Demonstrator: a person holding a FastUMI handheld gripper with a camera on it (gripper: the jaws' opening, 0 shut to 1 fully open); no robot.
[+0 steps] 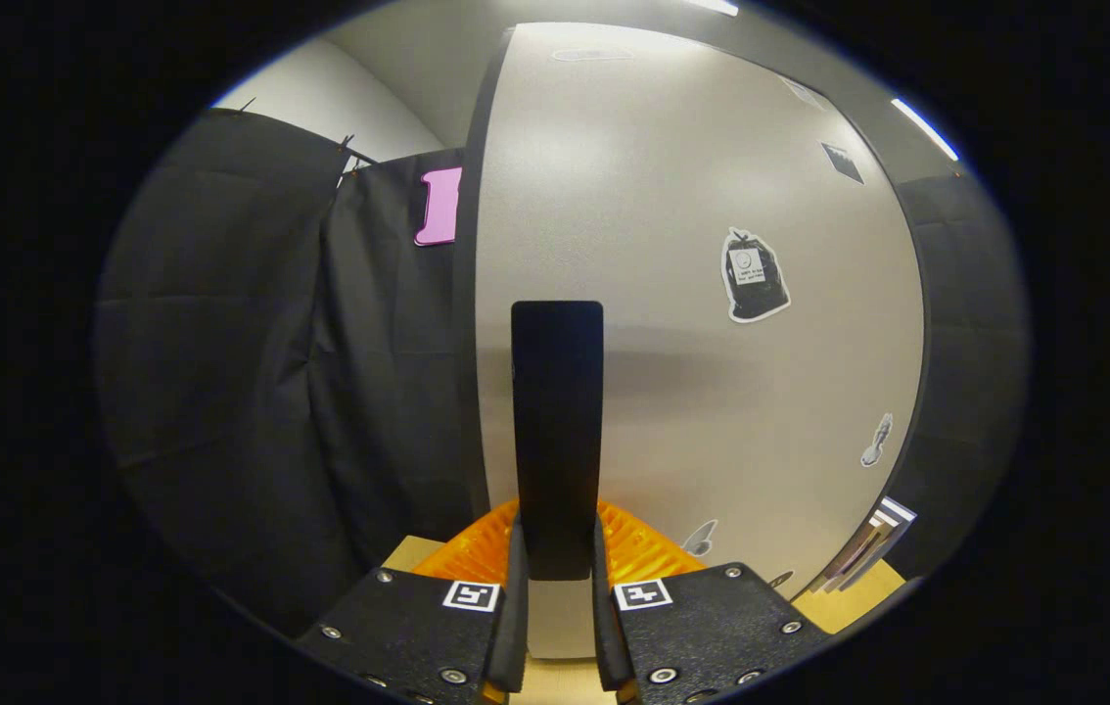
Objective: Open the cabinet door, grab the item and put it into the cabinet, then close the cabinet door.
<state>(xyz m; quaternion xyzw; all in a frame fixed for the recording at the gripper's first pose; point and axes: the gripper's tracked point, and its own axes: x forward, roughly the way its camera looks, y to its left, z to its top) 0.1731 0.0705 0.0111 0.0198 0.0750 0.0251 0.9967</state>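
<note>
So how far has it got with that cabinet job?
Done: nothing that shows for certain. In hand: the gripper has both fingers pressed on the black handle of the grey cabinet door. I cannot tell if this is the opening pull or the closing push. Left, if opening: swing the door, store the item, close up.

Staged test booth, not a lived-in home.
Black cloth wall (252, 392); pale cabinet door (692, 294) with stickers (754, 276); strip ceiling lights (925, 128); pale wooden counter (849, 607).
</note>
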